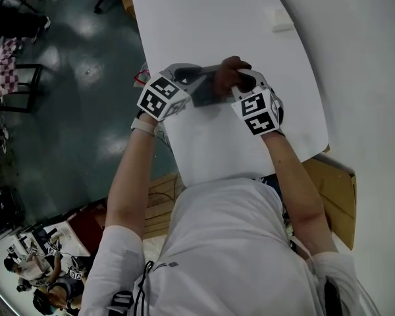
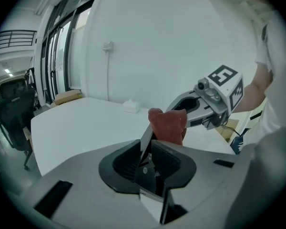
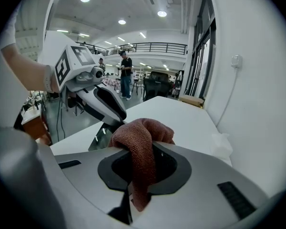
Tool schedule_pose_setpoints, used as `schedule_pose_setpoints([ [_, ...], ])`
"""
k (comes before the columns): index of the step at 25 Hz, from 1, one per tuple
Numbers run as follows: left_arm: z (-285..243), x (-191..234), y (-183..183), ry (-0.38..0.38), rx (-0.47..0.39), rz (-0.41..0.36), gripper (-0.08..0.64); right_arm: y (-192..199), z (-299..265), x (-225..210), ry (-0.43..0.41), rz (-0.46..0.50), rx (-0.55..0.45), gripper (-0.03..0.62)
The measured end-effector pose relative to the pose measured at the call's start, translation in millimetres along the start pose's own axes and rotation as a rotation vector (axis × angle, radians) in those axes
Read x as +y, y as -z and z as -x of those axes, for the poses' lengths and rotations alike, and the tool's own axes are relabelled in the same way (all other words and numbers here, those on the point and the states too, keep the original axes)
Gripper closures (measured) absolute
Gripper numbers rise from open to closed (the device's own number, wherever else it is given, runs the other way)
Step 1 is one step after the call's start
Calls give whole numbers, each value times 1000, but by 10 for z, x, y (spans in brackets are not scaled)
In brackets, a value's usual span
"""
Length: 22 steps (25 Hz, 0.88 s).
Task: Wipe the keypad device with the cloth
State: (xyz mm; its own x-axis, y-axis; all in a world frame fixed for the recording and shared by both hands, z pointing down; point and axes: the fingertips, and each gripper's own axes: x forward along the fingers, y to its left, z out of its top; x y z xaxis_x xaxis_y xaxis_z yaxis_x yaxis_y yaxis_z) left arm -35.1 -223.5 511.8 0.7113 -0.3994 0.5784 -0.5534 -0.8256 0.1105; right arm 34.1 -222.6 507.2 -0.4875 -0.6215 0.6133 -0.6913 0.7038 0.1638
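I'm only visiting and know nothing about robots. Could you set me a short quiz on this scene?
1. True or false: the right gripper has its jaws shut on the cloth.
2. What does the left gripper hold between its jaws? A) a cup B) a flat keypad device C) nothing
3. Fill in: the small white thing lies on the ____.
Key: 1 true; 2 B; 3 table.
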Motion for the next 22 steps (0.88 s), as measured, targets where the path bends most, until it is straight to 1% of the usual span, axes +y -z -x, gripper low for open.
schedule_pose_setpoints([
  [5, 54, -90, 19, -38, -10, 22, 504, 80, 25, 68, -4, -22, 9, 537],
  [10, 33, -110, 78, -57, 19, 24, 505, 163, 18, 75, -9, -39, 3, 537],
  [13, 37, -129, 76, -55, 4, 42, 508, 218, 17, 81, -9, -55, -1, 538],
  [22, 59, -154, 44, -84, -29, 72, 514, 403, 14, 115, -17, -100, 11, 538],
])
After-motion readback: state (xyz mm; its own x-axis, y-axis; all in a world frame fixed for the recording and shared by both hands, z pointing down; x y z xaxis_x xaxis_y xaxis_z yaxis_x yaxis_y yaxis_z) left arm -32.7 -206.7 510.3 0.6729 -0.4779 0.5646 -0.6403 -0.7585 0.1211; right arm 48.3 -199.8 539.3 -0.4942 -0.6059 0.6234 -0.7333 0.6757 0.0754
